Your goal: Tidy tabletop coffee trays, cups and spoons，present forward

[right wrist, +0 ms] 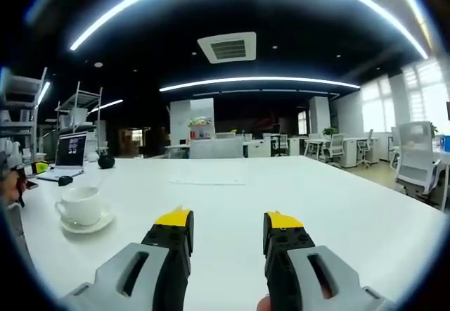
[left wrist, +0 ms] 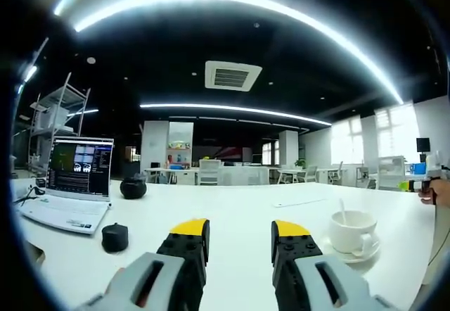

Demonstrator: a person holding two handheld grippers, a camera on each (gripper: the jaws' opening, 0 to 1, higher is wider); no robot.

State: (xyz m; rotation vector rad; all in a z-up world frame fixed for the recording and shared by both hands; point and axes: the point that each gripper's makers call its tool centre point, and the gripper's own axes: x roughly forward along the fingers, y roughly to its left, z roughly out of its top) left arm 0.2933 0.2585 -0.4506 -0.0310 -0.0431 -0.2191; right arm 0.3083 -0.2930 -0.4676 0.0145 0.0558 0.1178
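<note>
A white cup (left wrist: pixel 351 231) stands on a white saucer (left wrist: pixel 349 253) with a white spoon (left wrist: pixel 342 207) rising from it, on the white table to the right of my left gripper (left wrist: pixel 240 228). That gripper is open, with nothing between its yellow-tipped jaws. In the right gripper view the same cup (right wrist: pixel 80 205) and saucer (right wrist: pixel 88 226) sit to the left of my right gripper (right wrist: pixel 228 219), which is also open and holds nothing. Part of the right gripper (left wrist: pixel 422 181) shows at the far right edge of the left gripper view.
An open laptop (left wrist: pixel 73 184) lies at the table's left, with a black round object (left wrist: pixel 114 237) in front of it and a dark pot-like object (left wrist: pixel 133 187) behind. A flat white sheet (left wrist: pixel 300 202) lies mid-table. Desks and chairs (right wrist: pixel 415 163) stand beyond.
</note>
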